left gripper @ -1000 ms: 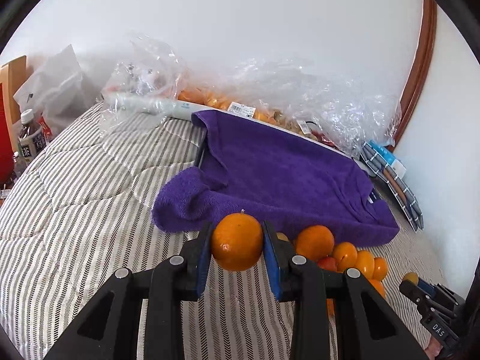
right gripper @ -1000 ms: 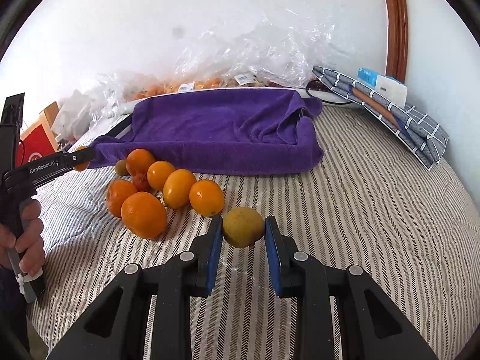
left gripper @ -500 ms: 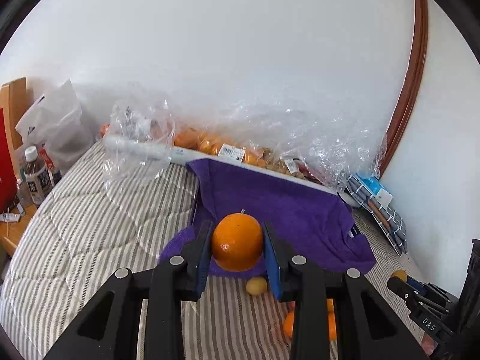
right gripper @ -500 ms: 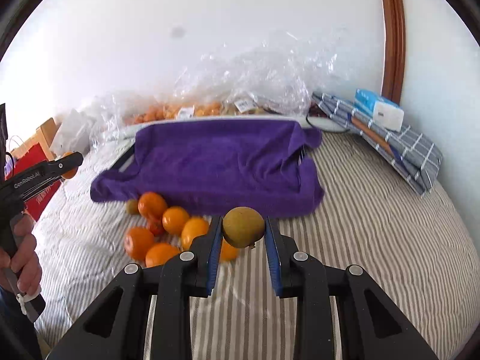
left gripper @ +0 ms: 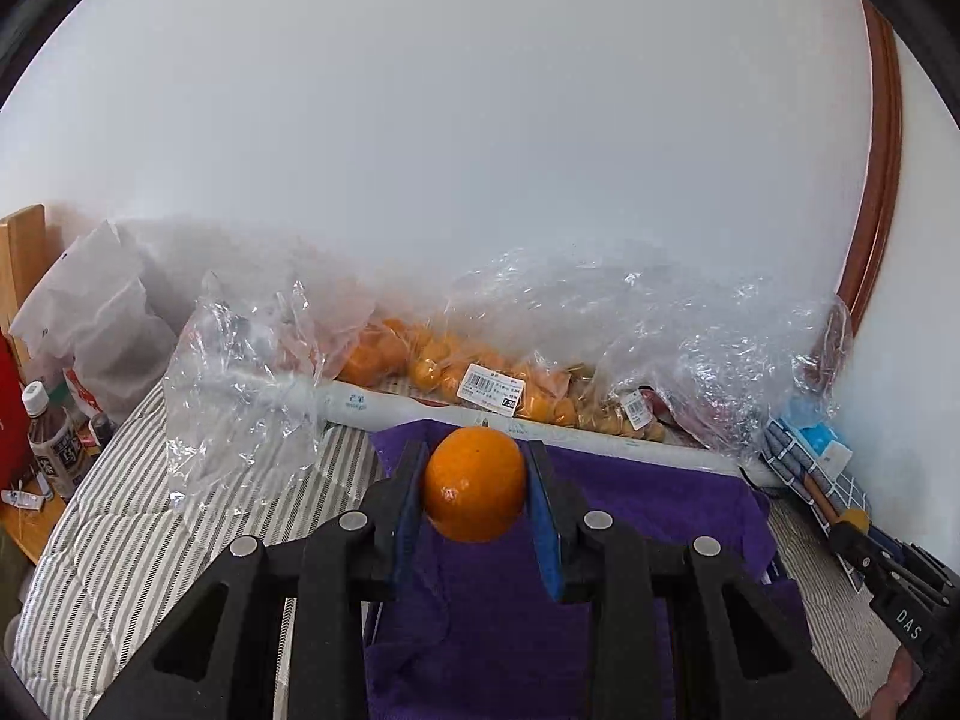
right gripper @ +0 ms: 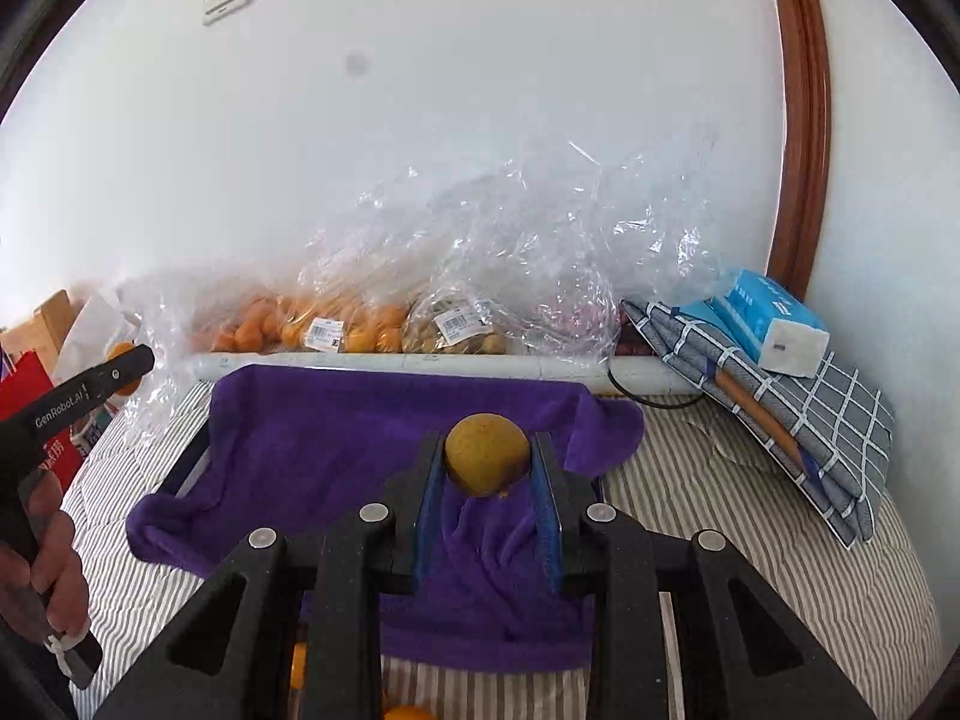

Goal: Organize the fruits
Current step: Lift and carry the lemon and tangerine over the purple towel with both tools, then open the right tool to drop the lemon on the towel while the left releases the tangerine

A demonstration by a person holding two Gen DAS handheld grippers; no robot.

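- Left gripper: black two-finger clamp with blue pads, closed on a round bright orange fruit, both pads pressing its sides; fruit is off the bed, over the purple towel.
- Right gripper: same build, pinched tight on a round yellow-brown fruit, pads touching both sides; also held above the purple towel, near its middle.
- Purple fluffy towel drapes over a dark tray-like frame on the grey-and-white striped quilt; frame edge shows only at the towel's left.
- Behind the towel: white tube along its far edge, then clear crinkled plastic bags of small orange fruits with price labels against the wall.
- Right of the towel: folded blue-grey checked cloth with a blue tissue pack on top.
- Near the towel's front edge: orange fruits on the quilt, mostly hidden by the right gripper.
- Left of the towel: person's hand on the left gripper's handle.
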